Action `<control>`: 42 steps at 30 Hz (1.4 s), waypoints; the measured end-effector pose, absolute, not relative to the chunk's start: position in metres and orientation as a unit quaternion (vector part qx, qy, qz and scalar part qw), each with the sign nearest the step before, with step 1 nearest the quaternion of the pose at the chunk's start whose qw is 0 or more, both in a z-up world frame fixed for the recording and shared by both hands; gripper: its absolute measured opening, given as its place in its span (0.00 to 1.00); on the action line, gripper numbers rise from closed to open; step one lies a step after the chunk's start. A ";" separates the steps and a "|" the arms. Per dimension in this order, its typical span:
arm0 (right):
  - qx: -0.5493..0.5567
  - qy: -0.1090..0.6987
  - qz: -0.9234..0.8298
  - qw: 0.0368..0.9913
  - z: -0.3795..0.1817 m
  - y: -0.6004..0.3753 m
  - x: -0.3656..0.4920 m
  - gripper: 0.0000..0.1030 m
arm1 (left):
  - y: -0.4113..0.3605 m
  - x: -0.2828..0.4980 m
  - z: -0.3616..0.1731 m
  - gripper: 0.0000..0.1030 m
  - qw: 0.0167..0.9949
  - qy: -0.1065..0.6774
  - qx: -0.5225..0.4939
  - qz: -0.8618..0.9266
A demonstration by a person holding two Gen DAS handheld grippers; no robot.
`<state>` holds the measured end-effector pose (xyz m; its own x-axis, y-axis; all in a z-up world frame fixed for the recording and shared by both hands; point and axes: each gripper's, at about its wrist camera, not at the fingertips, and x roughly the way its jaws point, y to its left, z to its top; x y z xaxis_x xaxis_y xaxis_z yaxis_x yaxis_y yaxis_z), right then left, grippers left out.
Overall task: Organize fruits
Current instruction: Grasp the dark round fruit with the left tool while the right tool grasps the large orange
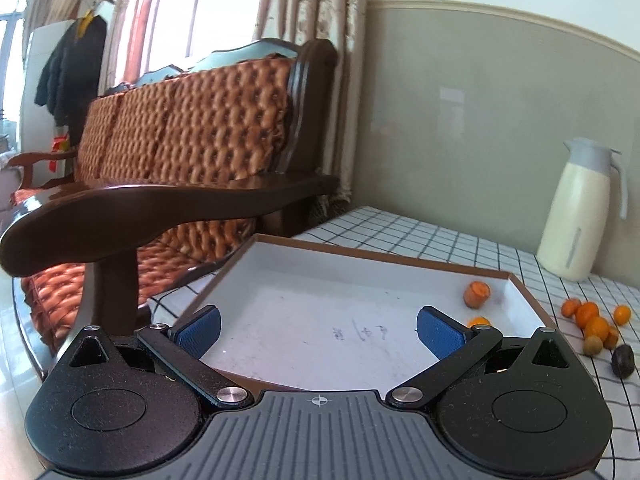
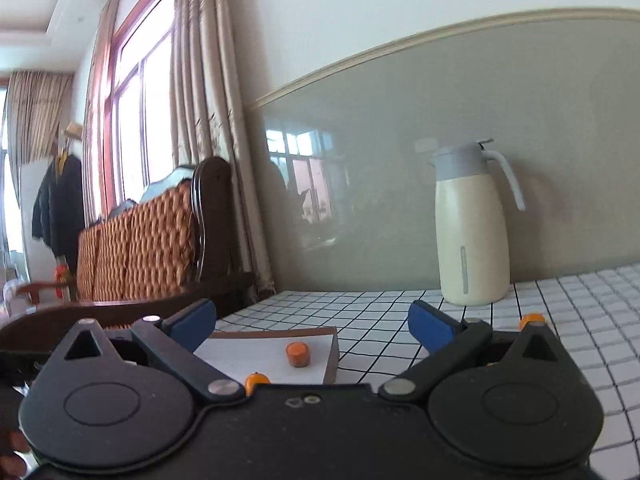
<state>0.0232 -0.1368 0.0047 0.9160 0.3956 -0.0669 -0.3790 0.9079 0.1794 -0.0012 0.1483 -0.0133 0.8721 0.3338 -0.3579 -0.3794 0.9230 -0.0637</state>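
Left hand-held gripper [image 1: 318,326] spread wide — empty, over tray [image 1: 440,266], carrot piece [image 1: 477,293] inside

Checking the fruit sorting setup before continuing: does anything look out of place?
Yes: a carrot stub lies in the box beside a small orange fruit, though it is no fruit. Both grippers are open and empty.

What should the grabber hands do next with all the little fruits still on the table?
Probably the right gripper, open and empty, should swing toward the loose fruits beside the tray and pick one up. Only a carrot piece and one small orange fruit lie inside the tray. The left gripper is open over it.
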 end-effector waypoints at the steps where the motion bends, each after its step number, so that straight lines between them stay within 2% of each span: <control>1: 0.088 0.053 0.196 0.975 0.005 -0.139 0.024 0.94 | 0.145 -0.001 -0.013 1.00 0.966 0.173 -0.062 0.182; 11: 0.082 0.134 0.106 0.982 0.003 -0.164 0.036 0.94 | 0.113 0.004 -0.011 1.00 0.975 0.172 -0.050 0.129; 23: 0.101 0.173 0.043 0.979 -0.007 -0.204 0.030 0.93 | 0.054 0.008 -0.007 1.00 0.984 0.171 -0.003 0.055; 26: 0.097 0.189 0.031 0.977 -0.011 -0.212 0.032 0.88 | 0.042 0.009 -0.008 1.00 0.984 0.176 0.000 0.041; 34: 0.101 0.229 0.023 0.968 -0.021 -0.227 0.037 0.63 | 0.016 0.013 -0.007 1.00 0.984 0.176 0.009 0.008; 40: 0.099 0.243 0.022 0.965 -0.027 -0.233 0.040 0.53 | -0.005 0.016 -0.009 1.00 0.984 0.175 0.022 -0.017; 42: 0.104 0.247 0.019 0.963 -0.028 -0.236 0.043 0.52 | -0.012 0.018 -0.010 1.00 0.983 0.179 0.025 -0.025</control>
